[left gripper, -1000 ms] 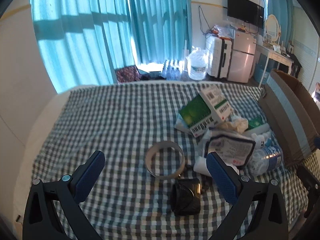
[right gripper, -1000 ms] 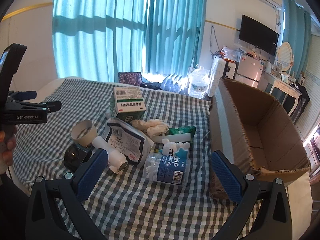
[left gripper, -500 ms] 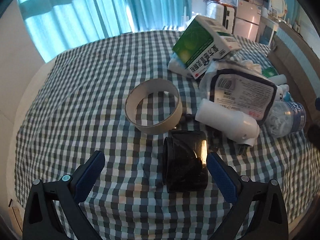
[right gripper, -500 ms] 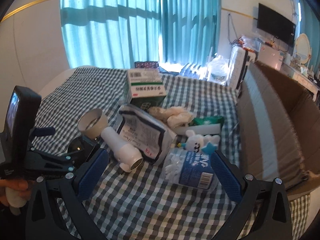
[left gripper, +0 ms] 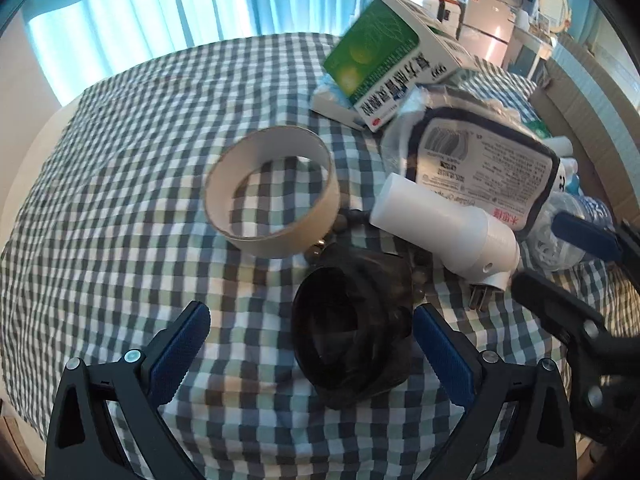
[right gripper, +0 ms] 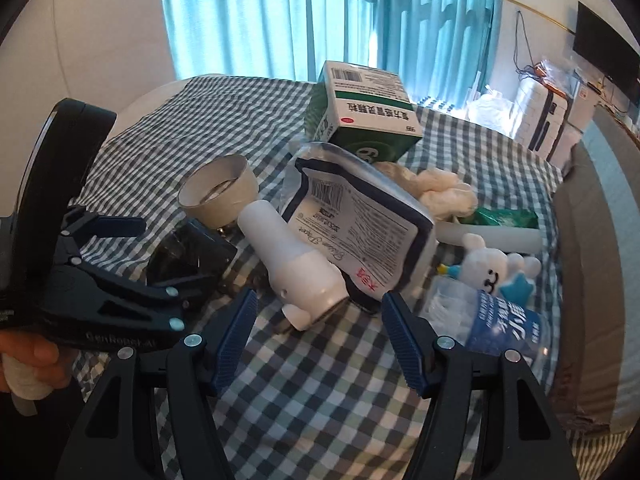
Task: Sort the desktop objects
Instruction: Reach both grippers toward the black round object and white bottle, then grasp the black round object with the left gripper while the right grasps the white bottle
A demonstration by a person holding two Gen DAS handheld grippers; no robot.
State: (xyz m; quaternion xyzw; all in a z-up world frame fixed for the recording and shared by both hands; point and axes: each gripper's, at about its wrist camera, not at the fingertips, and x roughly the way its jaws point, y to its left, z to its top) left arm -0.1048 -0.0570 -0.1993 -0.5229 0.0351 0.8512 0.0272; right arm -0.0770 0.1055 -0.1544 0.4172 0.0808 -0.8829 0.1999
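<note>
A pile of objects lies on a checked cloth. A black roll of bags [left gripper: 352,328] lies between the open fingers of my left gripper [left gripper: 312,344], untouched by the pads. Beyond it are a cardboard tape ring [left gripper: 272,192], a white plug-in device [left gripper: 444,228], a plastic pouch [left gripper: 480,164] and a green medicine box [left gripper: 396,56]. My right gripper [right gripper: 316,324] is open just in front of the white device [right gripper: 296,264]. The black roll [right gripper: 188,256], the pouch [right gripper: 356,220], a cotton swab jar [right gripper: 492,320] and a plush toy [right gripper: 496,268] show there too.
A cardboard box [right gripper: 592,240] stands along the right edge of the cloth. The left gripper and hand [right gripper: 80,280] sit at the left of the right wrist view. A beaded bracelet [left gripper: 348,220] lies beside the roll. Curtains and furniture are behind.
Both grippers have moved down and forward toward the pile. The left one has come around the black roll; the right one has come near the white device.
</note>
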